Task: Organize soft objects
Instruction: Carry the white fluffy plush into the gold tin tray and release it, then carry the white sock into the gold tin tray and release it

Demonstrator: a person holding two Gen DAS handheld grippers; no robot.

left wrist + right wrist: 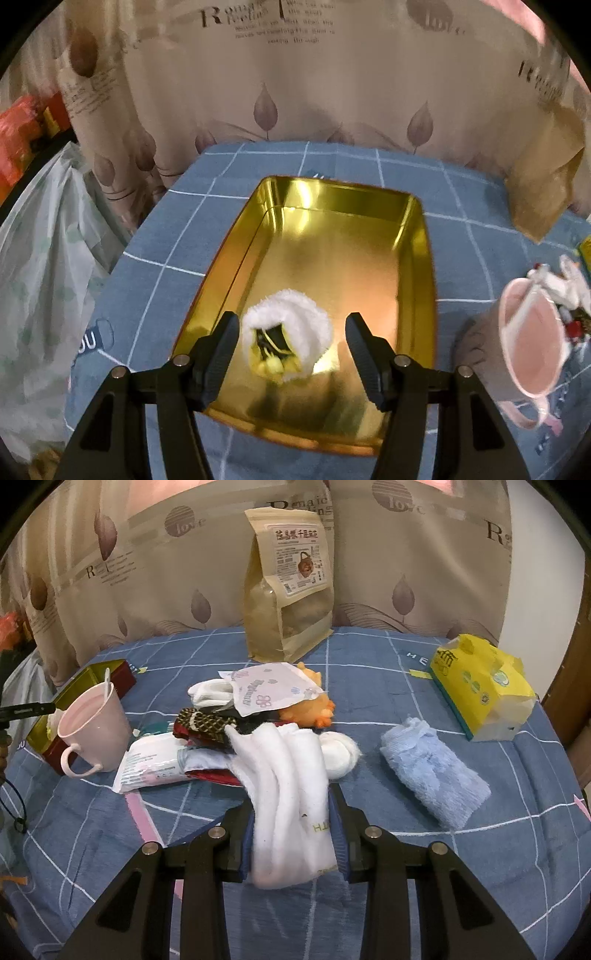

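this looks like a lived-in room of a home. a bench fills the middle of both views, spread with a blue checked cloth of the bedsheet kind. behind it, across the top of each frame, hangs a beige curtain printed with leaves and lettering. household odds lie on the cloth: a pink mug at left, a yellow tissue pack at right, a kraft food pouch standing at the upper centre, a blue towel, socks and wipes. at the left edge of the left wrist view, plastic shopping bags are heaped beside the bench.
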